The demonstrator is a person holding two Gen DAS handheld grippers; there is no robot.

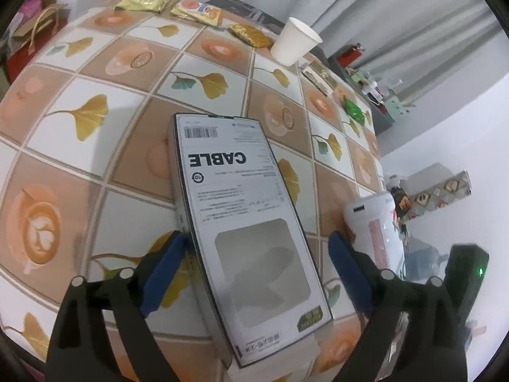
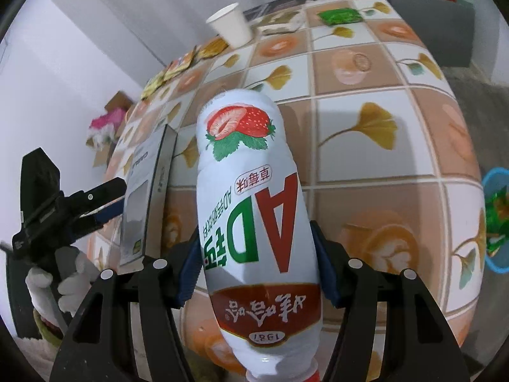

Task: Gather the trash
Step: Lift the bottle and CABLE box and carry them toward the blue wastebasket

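A white cable box (image 1: 248, 222) marked CABLE lies between the blue pads of my left gripper (image 1: 257, 245). The left pad touches its edge; the right pad stands apart from it, so the jaws are open around it. The box also shows in the right wrist view (image 2: 143, 197). My right gripper (image 2: 254, 251) is shut on a white strawberry drink bottle (image 2: 251, 210), held with its cap toward the camera. The bottle also shows in the left wrist view (image 1: 378, 229).
A white paper cup (image 1: 294, 43) stands at the far side of the tiled table (image 1: 127, 102). Gold snack wrappers (image 1: 143, 1), a green wrapper (image 1: 354, 108) and a small box (image 1: 318, 76) lie along the far edge. A blue bin (image 2: 496, 219) with green trash sits to the right.
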